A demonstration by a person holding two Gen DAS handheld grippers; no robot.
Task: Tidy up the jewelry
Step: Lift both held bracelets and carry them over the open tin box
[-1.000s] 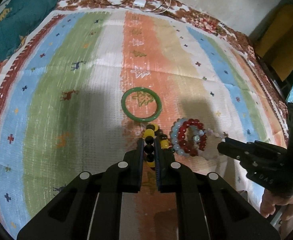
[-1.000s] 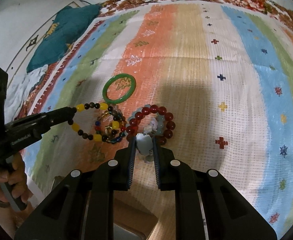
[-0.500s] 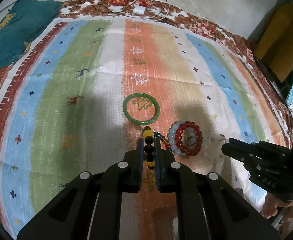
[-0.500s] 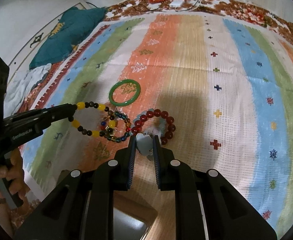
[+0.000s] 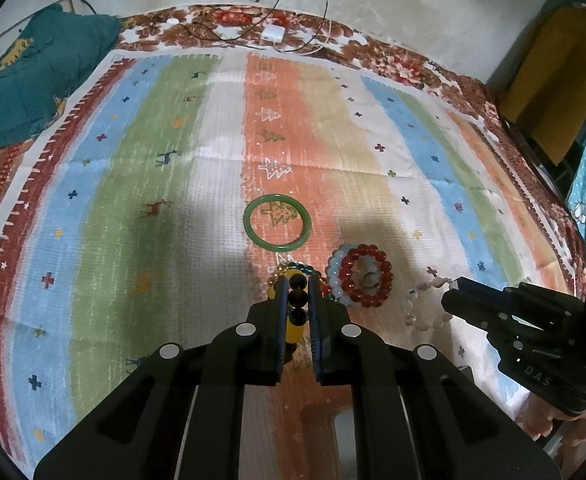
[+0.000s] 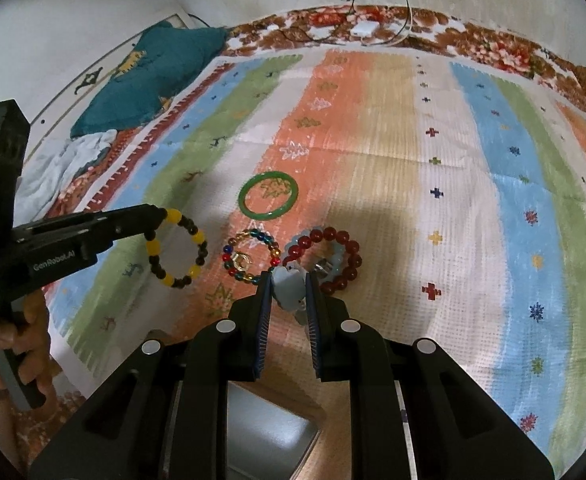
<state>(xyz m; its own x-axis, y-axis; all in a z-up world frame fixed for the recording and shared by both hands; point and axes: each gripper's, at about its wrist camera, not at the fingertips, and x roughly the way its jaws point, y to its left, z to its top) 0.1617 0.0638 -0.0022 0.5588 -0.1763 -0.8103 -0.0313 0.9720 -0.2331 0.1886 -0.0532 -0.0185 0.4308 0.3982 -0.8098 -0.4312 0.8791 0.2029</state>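
The left gripper (image 5: 297, 294) was clamped on the yellow-and-black bracelet (image 6: 177, 248); the right gripper (image 6: 289, 286) on a pale bead bracelet (image 5: 425, 304). Either dangling loop risked snagging the bracelets on the cloth (image 6: 433, 200).

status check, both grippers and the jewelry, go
Left gripper shut on yellow-and-black bracelet. Right gripper shut on pale pink bracelet. Green bangle, red bracelet on cloth. Nothing in the way.
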